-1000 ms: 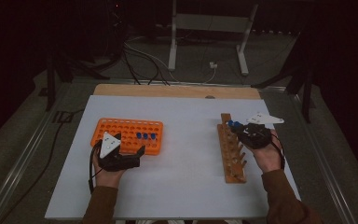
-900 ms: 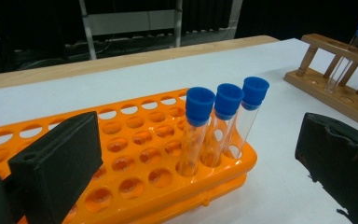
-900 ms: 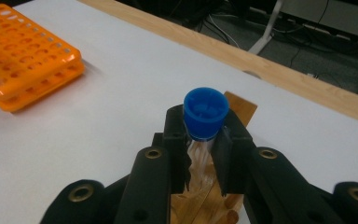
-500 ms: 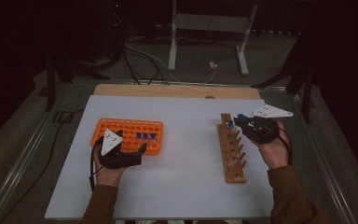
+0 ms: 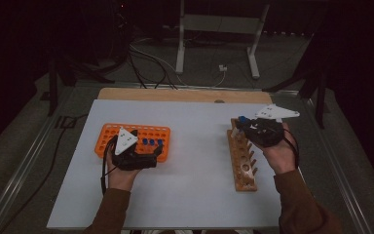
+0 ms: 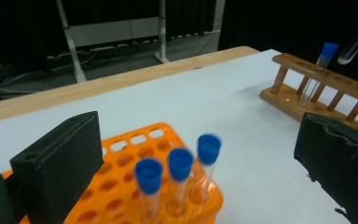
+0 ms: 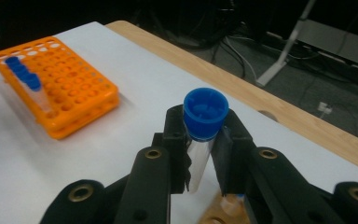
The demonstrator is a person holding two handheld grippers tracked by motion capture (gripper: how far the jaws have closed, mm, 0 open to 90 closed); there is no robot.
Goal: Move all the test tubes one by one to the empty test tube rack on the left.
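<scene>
An orange tube rack (image 5: pixel 108 141) lies on the left of the white table (image 5: pixel 195 190), with three blue-capped tubes (image 6: pixel 181 164) standing in a row at its near corner. My left gripper (image 5: pixel 148 155) rests beside that corner, its jaws wide open on either side of the tubes (image 6: pixel 200 135). On the right lies a wooden rack (image 5: pixel 243 168) with one blue-capped tube (image 6: pixel 325 58) upright at its far end. Just above it, my right gripper (image 7: pixel 204 140) is shut on another blue-capped tube (image 7: pixel 205 114).
A bare wooden strip (image 5: pixel 175 95) runs along the table's far edge. Beyond it on the dark floor are a metal stand (image 5: pixel 219 24) and cables (image 5: pixel 146 58). Metal rails (image 5: pixel 24 161) flank the table. White tabletop lies open between the two racks.
My right gripper has risen and shifted toward the wooden rack's far end with the tube in it. The left gripper has barely moved.
</scene>
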